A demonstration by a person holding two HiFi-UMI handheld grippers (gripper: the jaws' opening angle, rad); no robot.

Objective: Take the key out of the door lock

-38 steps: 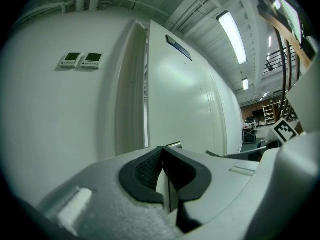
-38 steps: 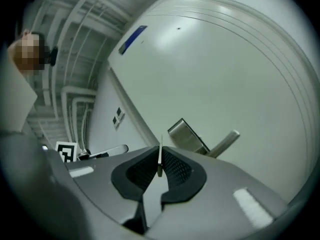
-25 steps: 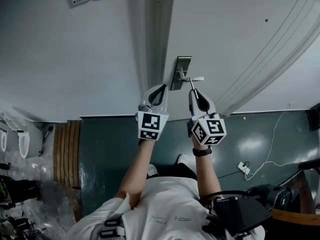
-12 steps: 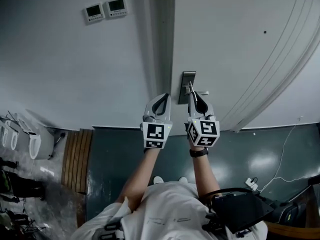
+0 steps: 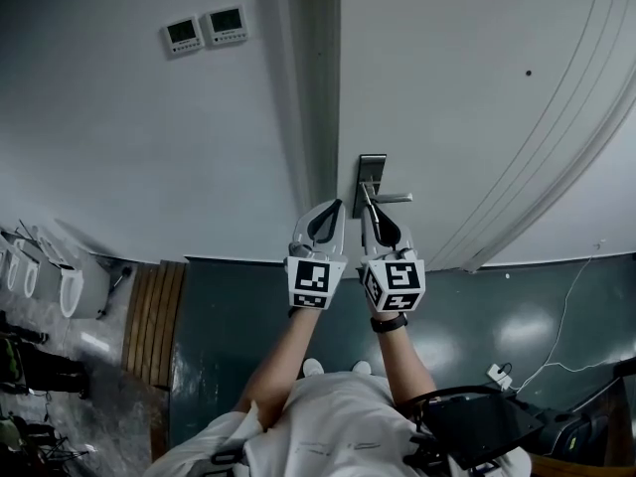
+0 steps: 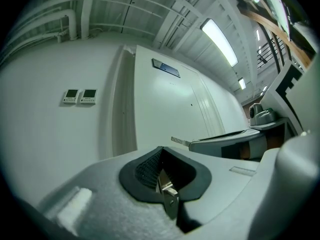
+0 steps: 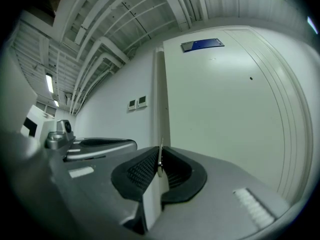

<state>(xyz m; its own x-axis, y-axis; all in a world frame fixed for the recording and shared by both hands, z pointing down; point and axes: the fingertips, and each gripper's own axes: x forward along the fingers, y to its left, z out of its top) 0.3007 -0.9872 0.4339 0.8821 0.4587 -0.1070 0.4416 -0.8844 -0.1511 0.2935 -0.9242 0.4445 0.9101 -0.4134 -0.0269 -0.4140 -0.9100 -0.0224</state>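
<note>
While both tools are held up side by side, the big pale door fills the space ahead of the right tool and to its right. The grey wall spreads ahead of the left tool and to its left, and the door frame runs between wall and door, almost in line with the gap between the two tools. Under the tools and the person's forearms lies the dark green floor.

Just ahead of the right tool's tips is the metal lock plate, with the lever handle reaching from it to the right. Two small wall panels hang far ahead of the left tool, on its left side.

The left tool is closed with its ribbed pads together and no object between them. The right tool is closed on the key, a thin metal blade that stands edge-on between its pads and sticks out past their tips. In the head view the key's tip lies over the lower part of the lock plate, beside the handle's root; in the right gripper view the door stands well beyond the blade. I cannot tell whether the tip touches the plate.
</note>
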